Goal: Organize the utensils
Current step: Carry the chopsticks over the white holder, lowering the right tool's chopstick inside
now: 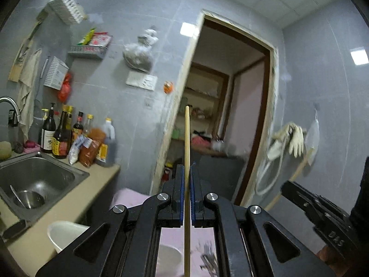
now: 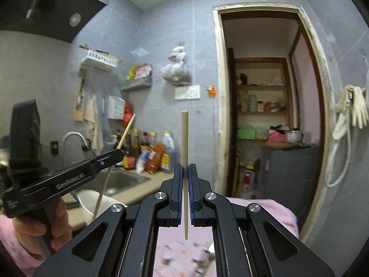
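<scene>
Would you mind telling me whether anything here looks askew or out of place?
Nothing is spilled or broken. The one oddity: a pair of chopsticks is split, the left hand-held gripper holding one chopstick upright and the right hand-held gripper holding the other chopstick.

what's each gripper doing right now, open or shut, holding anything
left gripper: shut on a thin pale wooden chopstick
right gripper: shut on a thicker olive-tan chopstick
</scene>
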The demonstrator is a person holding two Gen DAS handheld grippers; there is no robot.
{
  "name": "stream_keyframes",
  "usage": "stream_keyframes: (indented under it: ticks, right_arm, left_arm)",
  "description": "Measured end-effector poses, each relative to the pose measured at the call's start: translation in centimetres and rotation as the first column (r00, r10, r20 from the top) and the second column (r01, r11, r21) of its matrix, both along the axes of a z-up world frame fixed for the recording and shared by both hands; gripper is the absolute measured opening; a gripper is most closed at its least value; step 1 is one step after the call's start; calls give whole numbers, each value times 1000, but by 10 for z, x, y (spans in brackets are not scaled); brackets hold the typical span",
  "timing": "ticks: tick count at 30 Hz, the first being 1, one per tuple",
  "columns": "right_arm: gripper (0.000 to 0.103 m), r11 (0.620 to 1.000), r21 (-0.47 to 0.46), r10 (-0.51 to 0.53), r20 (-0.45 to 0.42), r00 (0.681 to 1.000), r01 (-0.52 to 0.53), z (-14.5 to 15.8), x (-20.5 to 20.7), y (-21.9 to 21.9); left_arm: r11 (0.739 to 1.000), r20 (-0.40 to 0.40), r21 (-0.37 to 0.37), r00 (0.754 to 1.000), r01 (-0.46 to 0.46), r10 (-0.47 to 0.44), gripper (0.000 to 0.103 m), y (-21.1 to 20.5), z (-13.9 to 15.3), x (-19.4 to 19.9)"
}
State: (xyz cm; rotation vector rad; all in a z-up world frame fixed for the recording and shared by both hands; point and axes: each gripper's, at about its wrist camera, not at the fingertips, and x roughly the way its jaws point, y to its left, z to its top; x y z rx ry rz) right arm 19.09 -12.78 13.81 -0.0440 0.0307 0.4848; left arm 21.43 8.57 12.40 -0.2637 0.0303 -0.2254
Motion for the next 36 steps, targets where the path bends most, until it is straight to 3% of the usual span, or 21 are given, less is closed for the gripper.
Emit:
stream_keyframes:
  ticks: [7,14,22,28,36]
  right_arm:
    - [3,994,42,104,17,994,-104,27,4,35]
    - [3,985,56,162,-14,987,-161,25,12,58]
    - [3,982,27,186,-105,977,-185,5,23,72]
    - [3,989,14,145,-142,979,-145,-11,30,84]
    - [3,995,-9,94,-189,978,-97,-31,40,101]
  left_arm:
    - [994,47,-34,993,-106,108,2,61,7,8]
    - [975,42,-88,978,-202,207,2,103,-17,19]
    - [967,31,-65,968,-247,249,2,102,-40,25]
    - [968,24,-29,968,-250,250,2,93,-52,29]
    - [974,-20,-35,975,-223,222,2,92,-70,33]
